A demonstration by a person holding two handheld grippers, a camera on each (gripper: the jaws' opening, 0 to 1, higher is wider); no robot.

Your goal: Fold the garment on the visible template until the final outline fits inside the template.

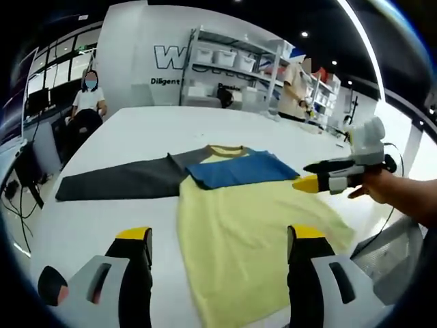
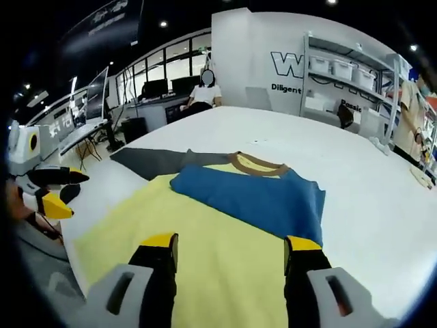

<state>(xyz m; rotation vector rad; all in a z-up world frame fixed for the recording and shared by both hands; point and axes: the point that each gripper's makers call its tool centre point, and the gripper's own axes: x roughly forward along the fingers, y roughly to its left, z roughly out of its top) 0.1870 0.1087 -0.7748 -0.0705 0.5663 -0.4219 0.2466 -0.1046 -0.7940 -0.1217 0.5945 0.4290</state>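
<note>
Table (image 1: pixel 123 130), white, holds garment (image 1: pixel 239 225); shelving (image 1: pixel 239 65) stands behind.

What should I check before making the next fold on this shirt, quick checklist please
1. Left gripper open, holding nothing: ok.
2. Right gripper open over the yellow body: ok.
3. Blue sleeve already folded across the chest: ok.
4. Grey sleeve still stretched out flat on the table: not ok.
5. Template outline under the garment: cannot tell.
6. Whole shirt in view, collar included: ok.
</note>
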